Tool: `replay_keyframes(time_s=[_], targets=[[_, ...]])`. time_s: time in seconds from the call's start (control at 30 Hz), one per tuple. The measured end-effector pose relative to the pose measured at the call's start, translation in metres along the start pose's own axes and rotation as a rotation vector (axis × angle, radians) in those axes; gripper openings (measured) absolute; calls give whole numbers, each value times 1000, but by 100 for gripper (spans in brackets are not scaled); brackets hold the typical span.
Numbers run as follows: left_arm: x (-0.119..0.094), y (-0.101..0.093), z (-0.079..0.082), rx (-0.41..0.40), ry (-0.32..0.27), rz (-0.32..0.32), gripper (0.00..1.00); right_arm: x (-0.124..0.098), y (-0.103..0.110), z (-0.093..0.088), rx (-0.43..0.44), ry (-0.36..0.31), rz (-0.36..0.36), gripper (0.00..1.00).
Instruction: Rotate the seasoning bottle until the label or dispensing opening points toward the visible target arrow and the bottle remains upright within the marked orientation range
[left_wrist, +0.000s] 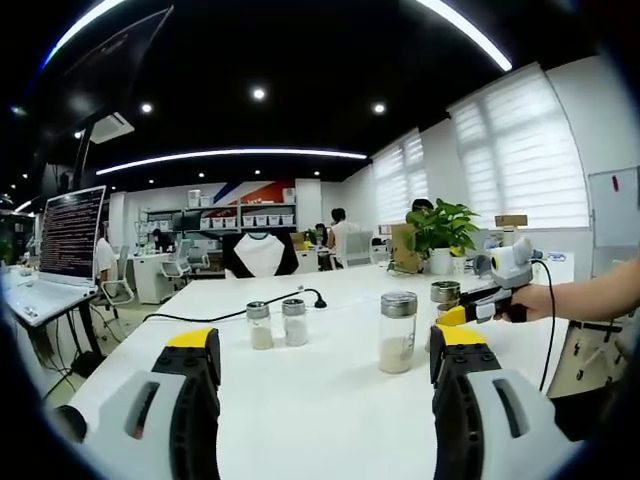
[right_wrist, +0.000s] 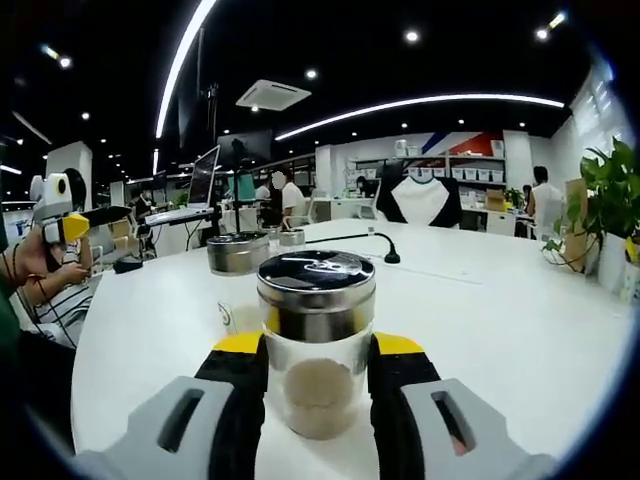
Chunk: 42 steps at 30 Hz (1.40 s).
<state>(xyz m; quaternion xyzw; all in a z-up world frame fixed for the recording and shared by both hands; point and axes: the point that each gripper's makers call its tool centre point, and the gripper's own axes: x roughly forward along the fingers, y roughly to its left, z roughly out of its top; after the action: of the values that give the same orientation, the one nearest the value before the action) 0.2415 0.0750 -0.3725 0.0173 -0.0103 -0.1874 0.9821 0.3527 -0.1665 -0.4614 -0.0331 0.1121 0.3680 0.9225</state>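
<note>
At lower centre of the right gripper view, the right tool (right_wrist: 318, 372) is clamped on the upright seasoning bottle (right_wrist: 317, 345) on the white surface (right_wrist: 500, 320). Next likely comes a level twist. The left tool (left_wrist: 325, 365) hangs apart.

Left tongs (left_wrist: 325, 375): two black jaws with yellow tips, each backed by a pale grey shell bearing a slot-shaped opening. Right tongs (right_wrist: 317, 385): identical build, with black inner faces, yellow caps and grey slotted housings. Beside the right tongs in the left gripper view, a black cable (left_wrist: 549, 320) hangs down.
</note>
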Motion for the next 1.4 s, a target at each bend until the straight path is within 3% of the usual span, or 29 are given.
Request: replay_keyframes(time_s=[0.53, 1.4], targets=[[-1, 1, 2, -14, -19, -6, 91, 0, -1, -3, 31, -13, -140, 37], [2, 0, 11, 26, 0, -23, 91, -2, -7, -8, 97, -9, -385, 37]])
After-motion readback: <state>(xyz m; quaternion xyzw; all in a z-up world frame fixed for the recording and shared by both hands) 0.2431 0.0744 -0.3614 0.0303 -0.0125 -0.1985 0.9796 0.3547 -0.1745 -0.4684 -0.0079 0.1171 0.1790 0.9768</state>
